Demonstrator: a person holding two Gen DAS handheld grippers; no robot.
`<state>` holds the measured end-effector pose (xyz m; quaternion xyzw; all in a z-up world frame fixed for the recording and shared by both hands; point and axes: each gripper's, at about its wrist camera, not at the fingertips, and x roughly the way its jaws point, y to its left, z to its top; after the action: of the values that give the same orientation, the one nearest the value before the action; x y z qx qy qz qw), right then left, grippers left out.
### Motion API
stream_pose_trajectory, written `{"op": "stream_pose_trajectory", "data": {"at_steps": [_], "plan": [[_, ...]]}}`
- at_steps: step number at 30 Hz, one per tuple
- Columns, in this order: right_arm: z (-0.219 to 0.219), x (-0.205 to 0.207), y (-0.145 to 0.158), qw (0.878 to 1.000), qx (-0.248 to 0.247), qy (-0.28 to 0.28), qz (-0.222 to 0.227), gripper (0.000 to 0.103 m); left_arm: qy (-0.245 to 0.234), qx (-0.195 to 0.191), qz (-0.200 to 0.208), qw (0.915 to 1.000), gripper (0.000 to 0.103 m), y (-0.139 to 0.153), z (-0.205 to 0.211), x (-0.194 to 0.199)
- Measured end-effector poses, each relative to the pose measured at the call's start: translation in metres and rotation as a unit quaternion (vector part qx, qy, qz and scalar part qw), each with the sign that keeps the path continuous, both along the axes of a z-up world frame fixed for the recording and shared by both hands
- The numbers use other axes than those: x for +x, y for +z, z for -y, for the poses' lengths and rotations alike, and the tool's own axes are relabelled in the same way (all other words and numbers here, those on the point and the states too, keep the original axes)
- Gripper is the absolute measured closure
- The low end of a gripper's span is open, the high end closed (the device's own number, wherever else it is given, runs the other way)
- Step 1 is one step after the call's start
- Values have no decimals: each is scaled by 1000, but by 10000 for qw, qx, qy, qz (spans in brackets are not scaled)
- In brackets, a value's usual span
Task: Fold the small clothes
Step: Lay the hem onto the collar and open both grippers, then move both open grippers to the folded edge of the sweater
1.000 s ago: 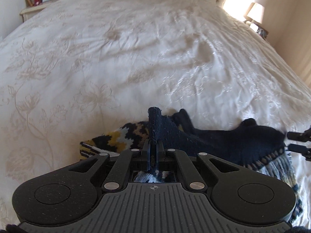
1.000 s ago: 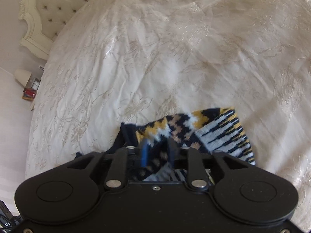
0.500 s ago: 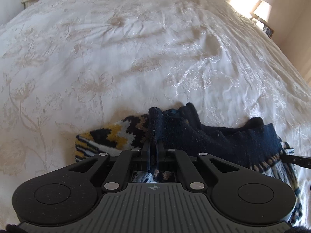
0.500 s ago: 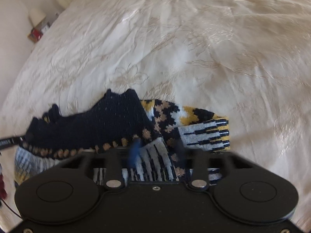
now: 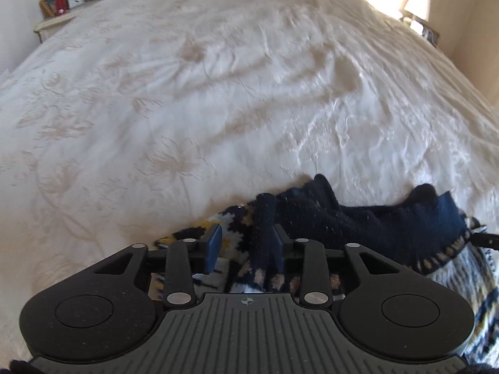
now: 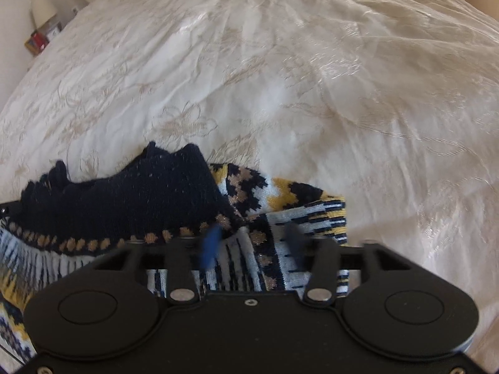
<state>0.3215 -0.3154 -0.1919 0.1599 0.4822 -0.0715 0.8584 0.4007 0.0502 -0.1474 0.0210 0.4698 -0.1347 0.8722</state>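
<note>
A small knitted sweater (image 5: 358, 227), navy with white, yellow and tan pattern, lies folded on the white bedspread (image 5: 218, 93). My left gripper (image 5: 246, 246) is open; a navy fold of the sweater still stands against its right finger. In the right wrist view the sweater (image 6: 124, 205) lies just ahead, with a patterned sleeve (image 6: 296, 205) to the right. My right gripper (image 6: 252, 243) is open over the striped part, fingers apart and blurred.
A nightstand (image 5: 59, 15) with a clock and red item stands far left. A lit lamp (image 5: 418, 0) stands far right by the tufted headboard. The tip of the other gripper (image 5: 486, 240) shows at the right edge.
My left gripper has opened and let go of the navy fold it pinched. My right gripper opened earlier and stays open. Both cameras shifted slightly back.
</note>
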Motion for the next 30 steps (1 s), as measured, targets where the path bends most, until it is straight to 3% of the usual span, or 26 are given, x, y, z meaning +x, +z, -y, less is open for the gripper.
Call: {"op": "stream_pose_trajectory", "data": {"at_steps": [4,8,14,19,22,25,30], "plan": [[-2,-21,13,9999,-1,-19,117,33,-21,-44,-24,10000,53,16,-6,-26],[-14,-43,21,9998,-7,102,158,30,-394,234,-68,9989,53,17,4,-63],[-40,-76,16,9986,-86,513,10,27,-569,448,-417,9965,53,-5,10,-111],[-49,-102,-3,9952,-452,704,-510,27,-597,1073,-795,9892,52,-34,-2,-132],[-37,-116,-19,9934,-497,531,-884,27,-257,920,-1007,9903,44,-42,-21,-133],[-23,-125,-23,9948,-345,299,-906,25,92,628,-1214,9906,41,-44,-37,-131],[-19,-127,-22,9951,-293,295,-894,20,311,541,-1358,9888,38,-46,-43,-127]]}}
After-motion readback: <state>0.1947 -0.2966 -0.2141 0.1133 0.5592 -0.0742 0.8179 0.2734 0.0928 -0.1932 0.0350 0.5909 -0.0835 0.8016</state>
